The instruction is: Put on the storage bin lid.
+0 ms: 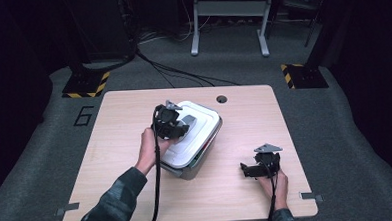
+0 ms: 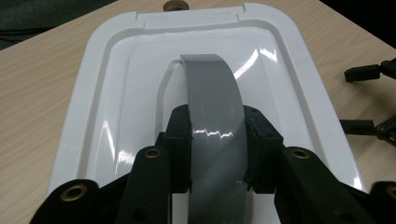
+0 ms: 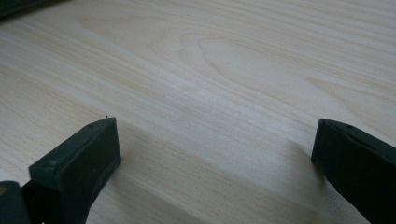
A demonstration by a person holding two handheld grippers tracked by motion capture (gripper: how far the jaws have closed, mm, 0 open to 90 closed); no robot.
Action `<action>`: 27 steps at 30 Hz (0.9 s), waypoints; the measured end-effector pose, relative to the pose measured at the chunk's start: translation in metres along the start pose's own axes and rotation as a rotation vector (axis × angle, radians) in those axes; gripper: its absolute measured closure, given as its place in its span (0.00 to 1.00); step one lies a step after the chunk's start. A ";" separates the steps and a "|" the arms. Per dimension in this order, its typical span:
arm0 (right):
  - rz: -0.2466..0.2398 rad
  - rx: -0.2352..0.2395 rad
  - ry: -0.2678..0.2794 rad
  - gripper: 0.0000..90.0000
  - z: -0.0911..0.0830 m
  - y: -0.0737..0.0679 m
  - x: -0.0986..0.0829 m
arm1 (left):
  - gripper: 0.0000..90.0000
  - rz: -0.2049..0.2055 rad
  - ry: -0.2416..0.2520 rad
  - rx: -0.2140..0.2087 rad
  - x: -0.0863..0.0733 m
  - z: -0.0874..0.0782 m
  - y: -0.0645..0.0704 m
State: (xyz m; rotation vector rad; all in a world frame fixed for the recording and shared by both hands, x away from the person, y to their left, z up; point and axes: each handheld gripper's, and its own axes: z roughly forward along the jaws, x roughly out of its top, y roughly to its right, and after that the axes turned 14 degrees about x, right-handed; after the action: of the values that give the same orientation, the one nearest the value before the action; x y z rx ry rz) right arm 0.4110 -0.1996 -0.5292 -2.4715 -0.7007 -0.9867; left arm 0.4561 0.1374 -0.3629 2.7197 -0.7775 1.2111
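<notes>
A white lidded plastic box (image 1: pixel 197 135) sits on the middle of the wooden table (image 1: pixel 134 118). Its white lid (image 2: pixel 107 93) has a grey arched handle (image 2: pixel 215 116) running along its middle. My left gripper (image 1: pixel 177 127) is over the lid, and in the left gripper view its two black jaws are shut on the grey handle (image 1: pixel 186 122), one on each side. My right gripper (image 1: pixel 246 169) rests low near the table's front right, apart from the box. In the right gripper view its jaws stand wide open over bare wood (image 3: pixel 210 93).
A round cable hole (image 1: pixel 221 98) lies in the table behind the box. Black cables trail from both grippers toward the front edge. Beyond the table are grey carpet, a desk frame (image 1: pixel 228 19) and yellow-black striped bases (image 1: pixel 85 85).
</notes>
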 end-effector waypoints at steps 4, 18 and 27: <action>0.000 0.000 0.000 0.01 0.000 0.000 0.000 | 0.74 -0.001 -0.002 0.003 0.000 0.003 0.005; 0.001 -0.001 0.001 0.01 0.000 0.000 0.000 | 0.74 -0.006 0.007 0.043 -0.004 0.005 0.016; 0.001 0.000 0.000 0.01 0.000 0.000 0.000 | 0.73 -0.009 0.013 0.060 -0.008 0.005 0.025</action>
State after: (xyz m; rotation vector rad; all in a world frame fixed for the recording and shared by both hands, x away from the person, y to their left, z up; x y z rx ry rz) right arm 0.4109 -0.1996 -0.5292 -2.4718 -0.6996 -0.9869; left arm 0.4434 0.1175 -0.3756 2.7559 -0.7387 1.2696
